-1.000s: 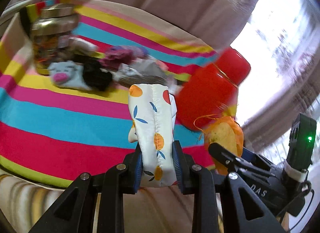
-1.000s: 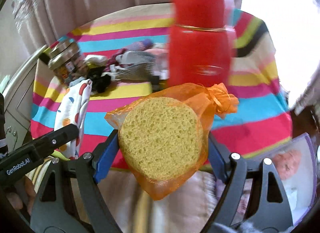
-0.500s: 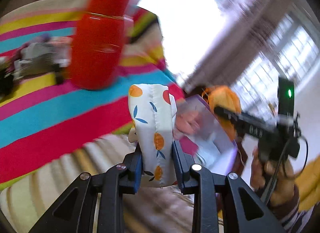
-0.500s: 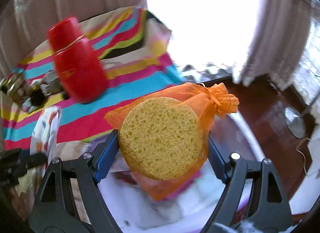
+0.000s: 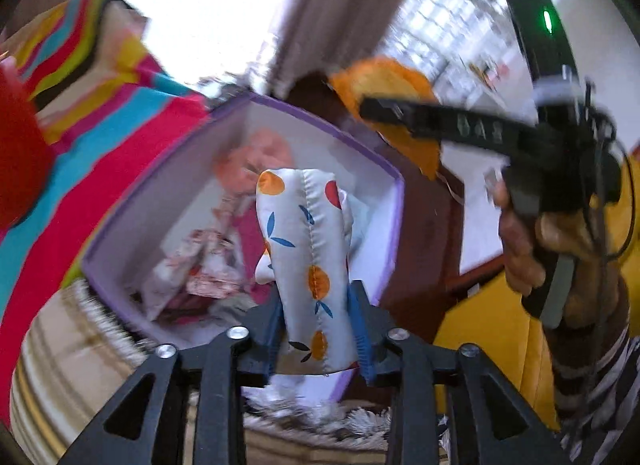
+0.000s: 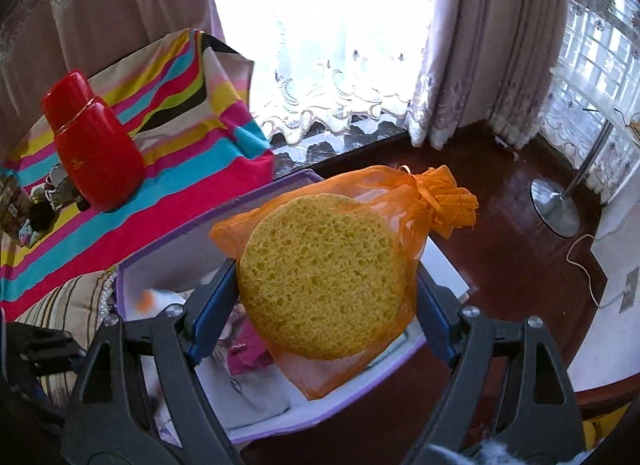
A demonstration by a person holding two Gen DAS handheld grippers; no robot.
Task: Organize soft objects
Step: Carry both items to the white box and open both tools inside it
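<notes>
Both hands are over the purple-edged box (image 6: 256, 435) right now. My left gripper (image 5: 316, 329) has the little padded pouch (image 5: 306, 261), white with orange and blue fruit print, standing up between its blue pads (image 5: 362, 339). Those jaws have just been opening and the left pad looks like it has a bit of daylight next to the fabric, so I'd call it let go but not dropped; the pouch sits right above the open box. Inside the box I can make out some pink and floral fabric bits (image 5: 208, 261), pretty blurry. My right gripper (image 6: 320, 297) is clamped on the round yellow sponge (image 6: 324, 277) in its orange mesh bag (image 6: 444, 197), jaws spread wide around it, also above the box, toward its far right side. In the left view I can see the hand (image 5: 532, 241) holding that right gripper, with the orange bag poking out past the far edge of the box. Off to the left, the striped cloth (image 6: 168, 185) covers the bench, with the red bottle (image 6: 94, 145) standing on it and a heap of small soft things (image 6: 36, 205) at the far left.
</notes>
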